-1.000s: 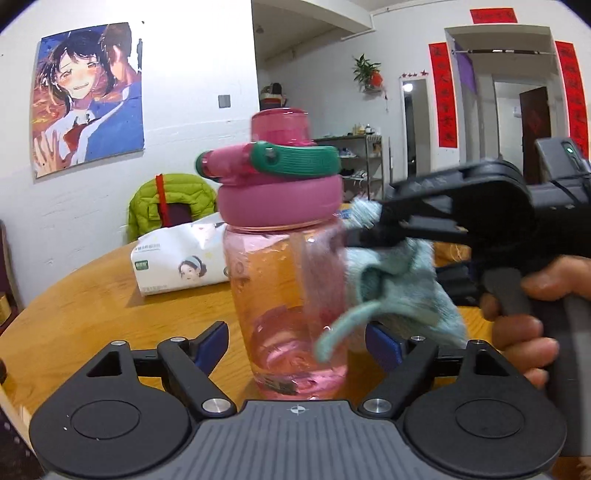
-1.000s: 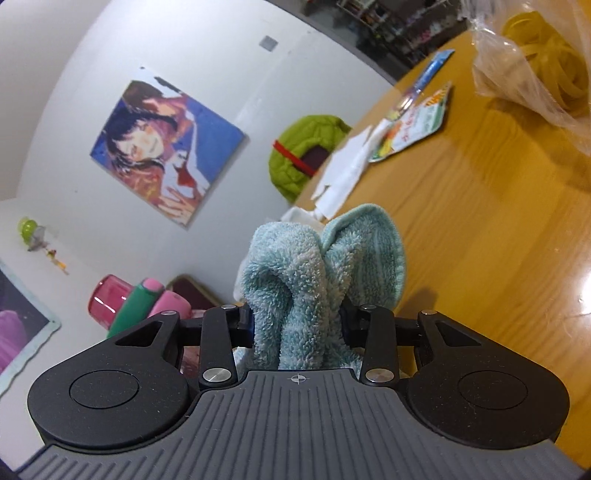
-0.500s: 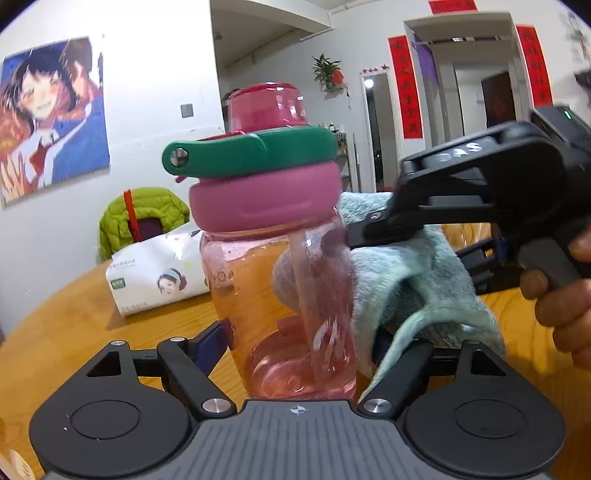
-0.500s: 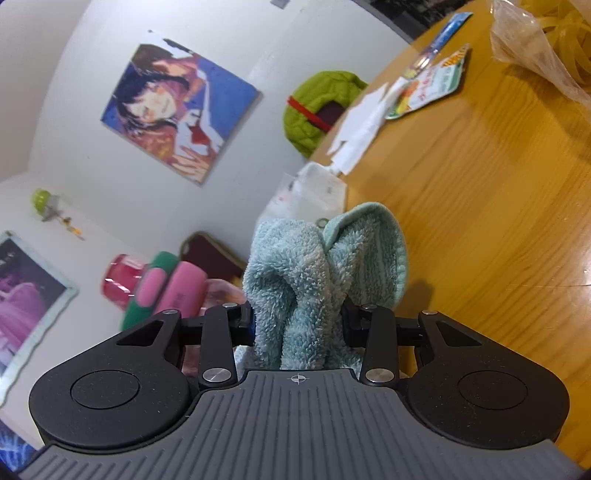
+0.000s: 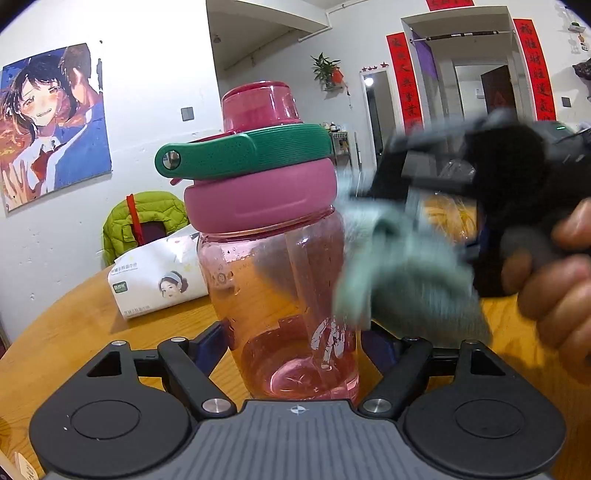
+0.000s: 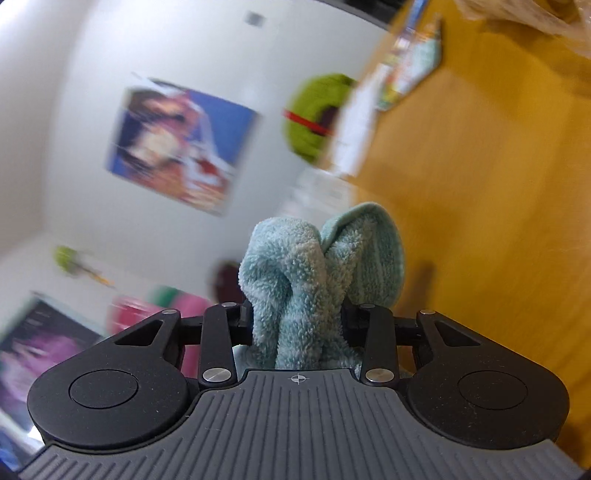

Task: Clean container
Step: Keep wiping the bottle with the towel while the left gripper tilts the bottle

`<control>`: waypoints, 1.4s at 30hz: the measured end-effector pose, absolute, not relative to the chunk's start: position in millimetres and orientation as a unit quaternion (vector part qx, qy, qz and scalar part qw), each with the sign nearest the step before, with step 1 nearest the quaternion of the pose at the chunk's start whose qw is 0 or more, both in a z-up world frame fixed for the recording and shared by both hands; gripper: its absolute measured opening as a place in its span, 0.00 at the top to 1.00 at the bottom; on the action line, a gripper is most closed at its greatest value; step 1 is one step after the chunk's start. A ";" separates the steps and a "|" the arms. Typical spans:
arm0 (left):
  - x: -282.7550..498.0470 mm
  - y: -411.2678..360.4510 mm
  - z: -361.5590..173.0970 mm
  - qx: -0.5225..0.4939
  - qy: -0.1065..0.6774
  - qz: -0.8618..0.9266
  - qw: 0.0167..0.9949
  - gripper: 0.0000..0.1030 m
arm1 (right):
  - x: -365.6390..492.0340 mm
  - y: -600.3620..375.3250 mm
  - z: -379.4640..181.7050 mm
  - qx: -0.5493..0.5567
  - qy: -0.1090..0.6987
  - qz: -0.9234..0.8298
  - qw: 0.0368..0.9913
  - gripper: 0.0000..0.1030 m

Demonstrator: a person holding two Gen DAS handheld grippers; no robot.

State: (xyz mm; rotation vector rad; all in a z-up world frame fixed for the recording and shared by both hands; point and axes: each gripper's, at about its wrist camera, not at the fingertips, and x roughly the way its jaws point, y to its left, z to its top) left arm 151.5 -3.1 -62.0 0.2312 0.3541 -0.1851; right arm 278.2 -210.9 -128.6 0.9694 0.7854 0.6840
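Note:
A clear pink bottle [image 5: 280, 288] with a pink cap and green carry handle stands upright on the wooden table [image 5: 74, 332]. My left gripper [image 5: 295, 347] is shut on the bottle's lower body. A teal fluffy cloth [image 5: 402, 273] presses against the bottle's right side, blurred by motion. My right gripper [image 6: 297, 321] is shut on that cloth [image 6: 317, 273], which bunches up between its fingers. In the right wrist view the bottle [image 6: 147, 314] shows only as a pink and green blur at lower left. A person's hand [image 5: 554, 280] holds the right gripper's handle.
A white tissue pack [image 5: 159, 277] lies on the table behind the bottle. A green jacket [image 5: 144, 218] hangs over a chair beyond the table edge. A printed packet [image 6: 413, 74] and a plastic bag [image 6: 535, 22] lie farther across the table.
The right gripper with the cloth has swept along the bottle's right side, now blurred and higher. The bottle stays held by the left gripper, looming slightly closer.

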 end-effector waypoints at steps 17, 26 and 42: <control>150.7 -3.5 -61.9 0.120 0.177 -0.086 0.973 0.28 | 281.2 -198.3 -130.7 0.409 0.383 0.288 0.776 0.62; 148.2 -4.5 -61.1 0.121 0.177 -0.090 0.973 0.28 | 265.5 -213.0 -111.2 0.469 0.268 0.370 0.756 0.62; 136.0 -9.8 -54.9 0.095 0.193 -0.040 0.976 0.23 | 276.0 -217.9 -111.1 0.427 0.263 0.292 0.814 0.61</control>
